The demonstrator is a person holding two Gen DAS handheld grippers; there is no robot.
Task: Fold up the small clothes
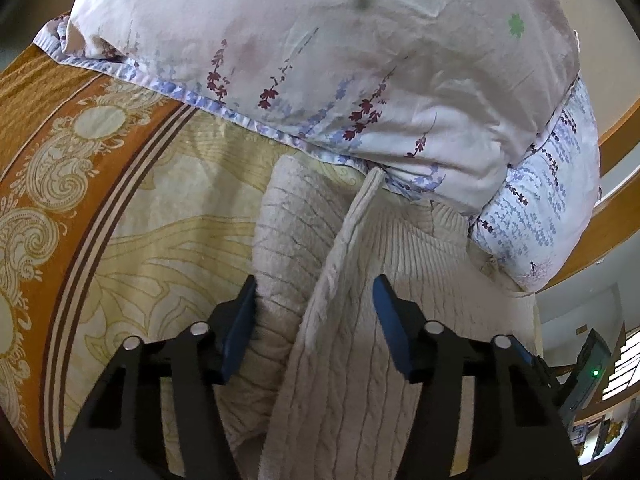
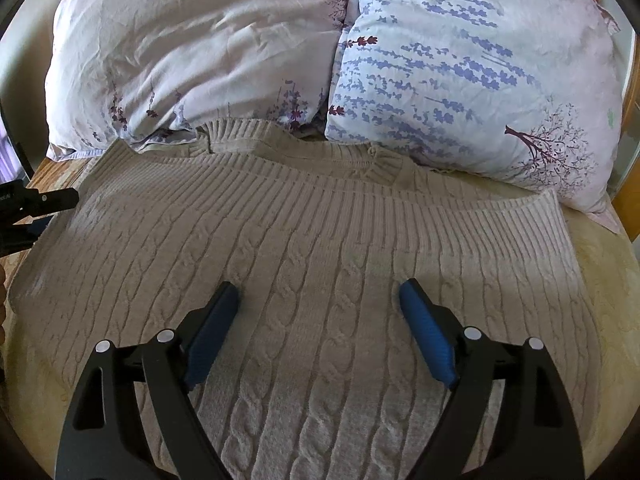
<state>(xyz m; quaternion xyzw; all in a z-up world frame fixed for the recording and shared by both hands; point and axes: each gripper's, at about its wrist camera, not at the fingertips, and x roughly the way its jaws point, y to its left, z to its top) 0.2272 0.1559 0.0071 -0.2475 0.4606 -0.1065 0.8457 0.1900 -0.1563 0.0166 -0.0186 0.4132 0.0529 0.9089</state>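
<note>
A cream cable-knit sweater (image 2: pixel 320 248) lies flat on the bed, its ribbed collar (image 2: pixel 296 152) against the pillows. In the left wrist view a raised edge of the sweater (image 1: pixel 340 264) runs up between the blue pads of my left gripper (image 1: pixel 314 300). The jaws stand apart around this fold and do not pinch it. The sleeve (image 1: pixel 288 232) lies under the left pad. My right gripper (image 2: pixel 320 300) hovers open over the middle of the sweater with nothing between its fingers. The left gripper (image 2: pixel 40 204) also shows at the sweater's left side in the right wrist view.
Two floral pillows (image 2: pixel 192 48) (image 2: pixel 480 80) lie just beyond the collar. The bed cover (image 1: pixel 132 216) is yellow with an orange patterned border (image 1: pixel 48 128). A wooden bed frame (image 1: pixel 616 216) curves along the right, with a room and a device with a green light (image 1: pixel 595 372) beyond.
</note>
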